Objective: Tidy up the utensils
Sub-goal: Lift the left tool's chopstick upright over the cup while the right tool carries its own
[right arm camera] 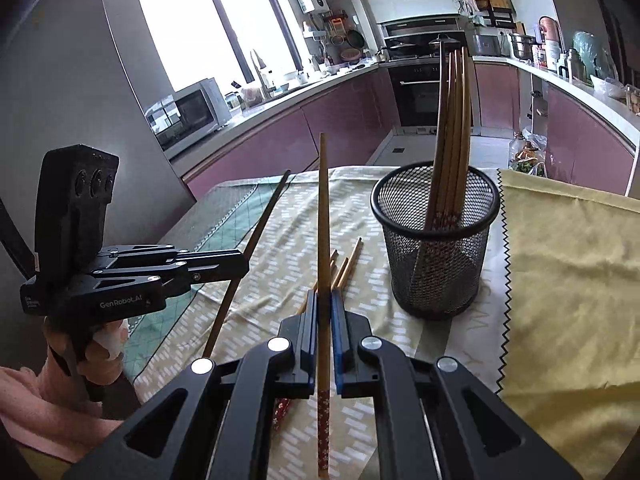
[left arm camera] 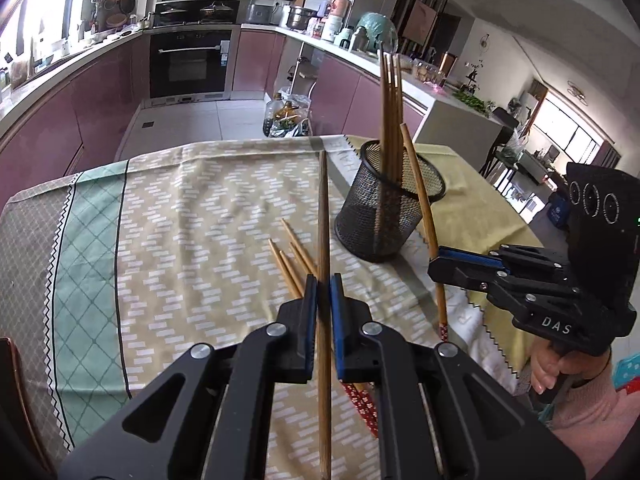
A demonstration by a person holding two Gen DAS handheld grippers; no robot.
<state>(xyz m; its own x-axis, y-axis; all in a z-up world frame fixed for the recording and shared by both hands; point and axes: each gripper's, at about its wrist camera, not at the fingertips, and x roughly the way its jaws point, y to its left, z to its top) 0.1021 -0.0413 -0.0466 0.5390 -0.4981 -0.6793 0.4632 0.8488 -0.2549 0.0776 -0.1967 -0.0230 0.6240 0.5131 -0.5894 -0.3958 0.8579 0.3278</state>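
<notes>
My left gripper [left arm camera: 324, 286] is clamped on one smooth wooden chopstick [left arm camera: 323, 216], its blue pads pinching the round shaft. My right gripper [right arm camera: 325, 304] pinches another chopstick [right arm camera: 323, 216], whose near end carries a red flowered pattern. Just beyond, loose chopsticks [left arm camera: 290, 258] lie flat on the woven, patterned tablecloth [left arm camera: 192, 208]. Farther back stands a round black wire-mesh holder [right arm camera: 438, 240] with a bundle of chopsticks upright inside, beside a zigzag-edged yellow cloth [right arm camera: 568, 272].
</notes>
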